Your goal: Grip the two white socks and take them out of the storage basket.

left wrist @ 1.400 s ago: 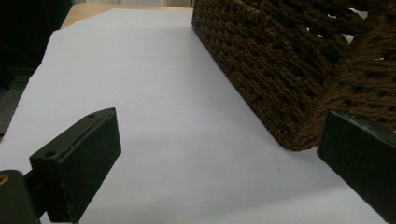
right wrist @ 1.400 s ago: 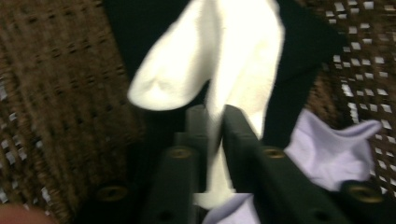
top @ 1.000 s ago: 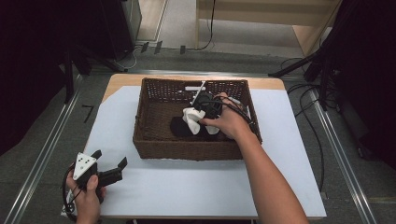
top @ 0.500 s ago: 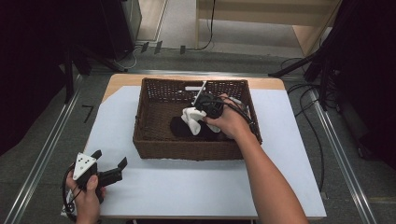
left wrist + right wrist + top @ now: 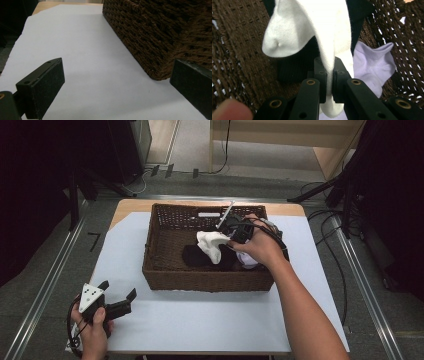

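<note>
A white sock [image 5: 307, 32] hangs pinched between the two black jaws of my right gripper [image 5: 330, 77], which has just closed on it and is lifting it. From above, the white sock [image 5: 211, 245] dangles over the brown wicker basket [image 5: 165, 270], with the right gripper [image 5: 231, 234] above the basket's middle. Under it lie a black sock [image 5: 292, 67] and a pale lilac sock [image 5: 374, 67]. My left gripper [image 5: 119, 300] rests open on the white sheet near the table's front left corner, its jaws [image 5: 41, 92] wide apart with nothing between them.
The white sheet [image 5: 200, 320] covers the tabletop in front of the basket. In the left gripper view the basket's near corner [image 5: 160, 50] stands close by on the right. Cables and dark stands [image 5: 345, 200] crowd the floor at the right.
My right gripper has closed on the white sock and risen with it, so the sock now hangs above the dark one. The left hand has kept still.
</note>
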Demonstrator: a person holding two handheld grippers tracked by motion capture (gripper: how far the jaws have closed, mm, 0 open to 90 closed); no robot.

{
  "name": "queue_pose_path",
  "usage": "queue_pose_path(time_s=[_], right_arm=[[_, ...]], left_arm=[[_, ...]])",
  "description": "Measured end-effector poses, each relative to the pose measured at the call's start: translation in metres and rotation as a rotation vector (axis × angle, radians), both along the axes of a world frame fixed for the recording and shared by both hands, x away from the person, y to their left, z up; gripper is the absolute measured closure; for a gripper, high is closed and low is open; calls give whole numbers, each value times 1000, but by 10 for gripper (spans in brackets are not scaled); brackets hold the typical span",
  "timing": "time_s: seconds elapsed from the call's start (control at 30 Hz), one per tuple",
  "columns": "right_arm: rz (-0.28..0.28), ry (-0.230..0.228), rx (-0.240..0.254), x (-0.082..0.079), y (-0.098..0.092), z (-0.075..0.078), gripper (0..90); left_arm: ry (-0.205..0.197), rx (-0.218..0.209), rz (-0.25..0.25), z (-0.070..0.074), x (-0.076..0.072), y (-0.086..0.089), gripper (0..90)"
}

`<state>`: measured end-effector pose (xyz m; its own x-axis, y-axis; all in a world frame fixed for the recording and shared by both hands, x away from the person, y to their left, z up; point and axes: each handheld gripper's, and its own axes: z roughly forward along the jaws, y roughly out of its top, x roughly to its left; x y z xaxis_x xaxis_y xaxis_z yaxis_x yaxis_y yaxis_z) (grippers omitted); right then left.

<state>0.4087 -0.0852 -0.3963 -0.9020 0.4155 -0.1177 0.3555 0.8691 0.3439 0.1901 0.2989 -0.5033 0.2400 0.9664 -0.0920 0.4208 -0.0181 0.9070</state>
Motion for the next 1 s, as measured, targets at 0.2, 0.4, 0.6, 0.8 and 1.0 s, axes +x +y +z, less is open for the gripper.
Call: queue_pose_path(time_s=[0.2, 0.4, 0.6, 0.8, 1.0], right_arm=[[62, 78, 53, -3, -4, 2, 847], [-7, 20, -94, -1, 9, -24, 799], [-81, 20, 60, 4, 8, -24, 389], [-112, 51, 84, 3, 27, -29, 138], [-148, 6, 6, 5, 51, -49, 24]], left_arm=[[0, -3, 0, 0, 0, 0, 4], [0, -1, 0, 0, 0, 0, 4], [-2, -6, -2, 0, 0, 0, 4], [-1, -2, -3, 0, 0, 0, 4], [-4, -6, -1, 0, 0, 0, 4]])
